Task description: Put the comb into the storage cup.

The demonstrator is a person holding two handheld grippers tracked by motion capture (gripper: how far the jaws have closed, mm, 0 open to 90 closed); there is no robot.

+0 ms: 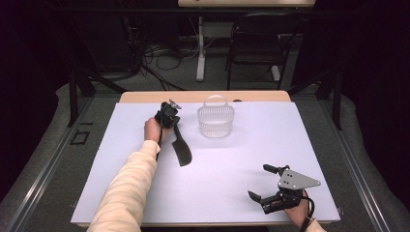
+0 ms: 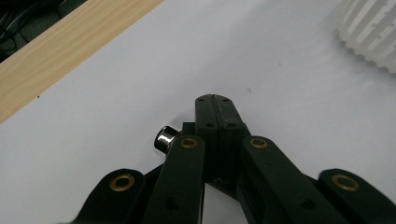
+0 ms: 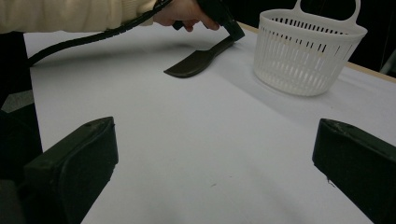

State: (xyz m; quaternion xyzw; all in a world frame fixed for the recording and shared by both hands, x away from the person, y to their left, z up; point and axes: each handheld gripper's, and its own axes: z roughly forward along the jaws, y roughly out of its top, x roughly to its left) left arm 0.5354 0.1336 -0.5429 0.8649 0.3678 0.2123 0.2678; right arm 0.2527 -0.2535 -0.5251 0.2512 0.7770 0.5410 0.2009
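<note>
While the left gripper (image 1: pixel 170 117) has its fingers (image 2: pixel 219 126) pressed fully together on the handle end of a black spatula (image 1: pixel 181 147), the blade trails toward the person and appears to rest on the white worktop (image 1: pixel 241 159). A shiny metal stud (image 2: pixel 164 138) shows beside the clamp. White slotted basket (image 1: pixel 215 120) stands just right of the grip, apart from it. Right gripper (image 1: pixel 263 183) hovers near the front edge, fingers (image 3: pixel 74 163) spread wide, holding nothing. Risk as judged: grip sits far out on the handle, so the long blade could pivot or slip on lifting, or clip the basket rim and tip it.
</note>
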